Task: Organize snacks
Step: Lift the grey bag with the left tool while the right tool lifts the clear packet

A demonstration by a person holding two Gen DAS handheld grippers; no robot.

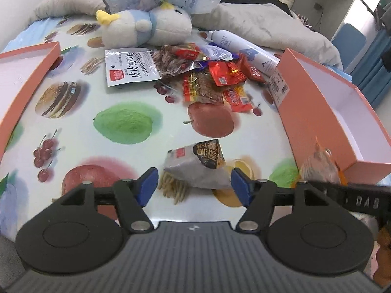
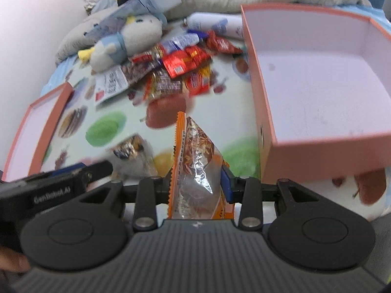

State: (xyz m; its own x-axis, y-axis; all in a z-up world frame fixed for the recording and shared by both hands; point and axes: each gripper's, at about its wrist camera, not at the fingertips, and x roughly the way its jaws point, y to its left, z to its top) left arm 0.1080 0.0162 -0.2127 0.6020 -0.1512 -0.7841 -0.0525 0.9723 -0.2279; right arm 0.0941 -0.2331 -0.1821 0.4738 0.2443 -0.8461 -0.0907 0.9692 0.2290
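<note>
Left hand-held gripper [image 1: 193, 185]: wide open around grey snack packet [image 1: 195, 166]. Right hand-held gripper [image 2: 195, 185]: clamped on orange snack packet [image 2: 195, 161], beside pink box [image 2: 317, 78].

My left gripper [image 1: 193, 185] hangs wide open over the fruit-print cloth [image 1: 102, 92], its blue pads either side of a grey triangular snack packet [image 1: 195, 166] — not touching it. Beyond lies a heap of red wrappers [image 1: 215, 78]; an orange box [image 1: 337, 112] stands at right.
</note>
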